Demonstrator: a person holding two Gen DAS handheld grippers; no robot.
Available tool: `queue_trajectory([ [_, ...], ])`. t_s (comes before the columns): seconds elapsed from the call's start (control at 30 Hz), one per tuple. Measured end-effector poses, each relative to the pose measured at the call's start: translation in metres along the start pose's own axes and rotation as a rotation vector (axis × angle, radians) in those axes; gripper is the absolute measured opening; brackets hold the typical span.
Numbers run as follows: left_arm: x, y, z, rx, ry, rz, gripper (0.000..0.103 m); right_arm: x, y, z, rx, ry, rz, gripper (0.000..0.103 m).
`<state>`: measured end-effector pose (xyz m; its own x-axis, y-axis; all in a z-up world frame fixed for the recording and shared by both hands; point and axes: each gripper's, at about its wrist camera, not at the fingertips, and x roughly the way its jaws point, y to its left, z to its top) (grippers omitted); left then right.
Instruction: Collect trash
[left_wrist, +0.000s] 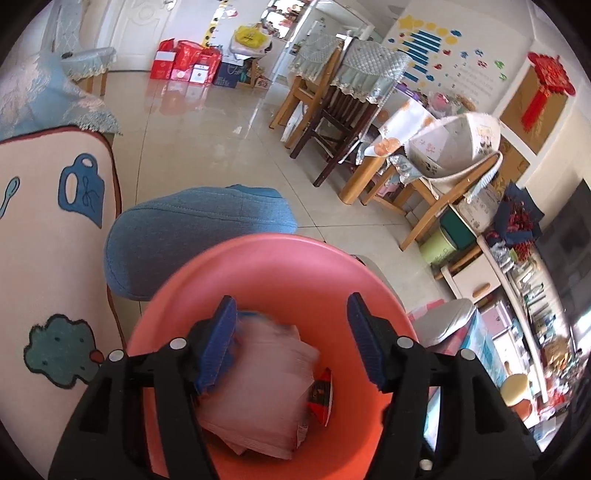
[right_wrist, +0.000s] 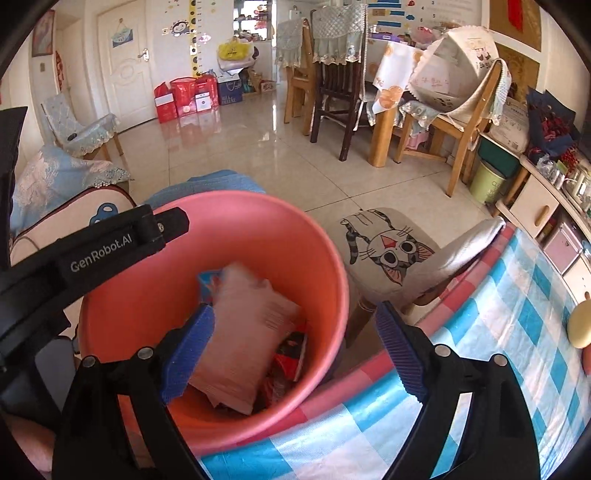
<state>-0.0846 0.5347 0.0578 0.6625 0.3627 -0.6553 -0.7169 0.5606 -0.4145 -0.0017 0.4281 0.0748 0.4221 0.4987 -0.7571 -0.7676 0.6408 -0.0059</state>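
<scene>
Left wrist view first. Shows the left tongs (left_wrist: 291, 306) standing parted above the mouth of a salmon-pink bin (left_wrist: 280, 266), clamping nothing. Finds a pale pink packet (left_wrist: 266, 384) lying below and between the blue pads, smeared by blur and close against the left-hand pad; cannot tell whether it touches that pad, but reads as loose and inside the bin rather than held. Picks out a red wrapper (left_wrist: 321, 395) tucked beside the packet, lower against the wall. Places the bin just in front of a blue cushion (left_wrist: 192, 236), with tiled floor beyond.

Right wrist view next. Shows the right tongs (right_wrist: 295, 310) spread very wide and empty, one pad hanging over the bin's inside, the other over a blue, pink and white checked tablecloth (right_wrist: 480, 332). Catches the black body of the left tongs reaching in across the bin's far-left rim. Confirms the pink packet well down in the bin, lying over the red wrapper, with a corner of a blue packet (right_wrist: 208, 280) showing behind it. Sets the bin right at the table's edge, beside a chair with a cat cushion (right_wrist: 388, 247).

Judging progress: looks well along, with at least three pieces already binned and neither tool carrying anything. Sees no loose litter on the visible stretch of cloth; leaves only a rounded yellow object (right_wrist: 580, 325) at the frame's edge, too cut off to call trash or not. Cannot speak for the rest of the table, which stays out of view.
</scene>
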Motion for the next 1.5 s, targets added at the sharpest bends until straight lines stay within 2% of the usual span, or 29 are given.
queue_trajectory([
  [0.07,-0.002,-0.003,-0.001,0.016,-0.006,0.001,0.066,-0.007,-0.006,-0.005,0.012,-0.004,-0.015,0.088],
  [0.13,-0.004,-0.008,-0.003,0.035,-0.018,0.004,0.075,-0.013,-0.011,-0.008,0.020,-0.008,-0.035,0.088],
  [0.4,-0.010,-0.031,-0.012,0.130,-0.041,-0.001,0.076,-0.045,-0.036,-0.029,0.051,-0.007,-0.112,0.089],
  [0.63,-0.023,-0.066,-0.027,0.254,-0.066,-0.054,0.083,-0.082,-0.064,-0.056,0.088,-0.015,-0.181,0.090],
  [1.03,-0.064,-0.133,-0.077,0.500,-0.139,-0.169,0.098,-0.158,-0.127,-0.115,0.239,-0.052,-0.317,0.091],
  [1.17,-0.082,-0.152,-0.096,0.561,-0.160,-0.201,0.099,-0.186,-0.145,-0.139,0.298,-0.069,-0.351,0.094],
  [1.5,-0.129,-0.195,-0.146,0.683,-0.185,-0.293,0.099,-0.255,-0.182,-0.191,0.445,-0.129,-0.429,0.094],
])
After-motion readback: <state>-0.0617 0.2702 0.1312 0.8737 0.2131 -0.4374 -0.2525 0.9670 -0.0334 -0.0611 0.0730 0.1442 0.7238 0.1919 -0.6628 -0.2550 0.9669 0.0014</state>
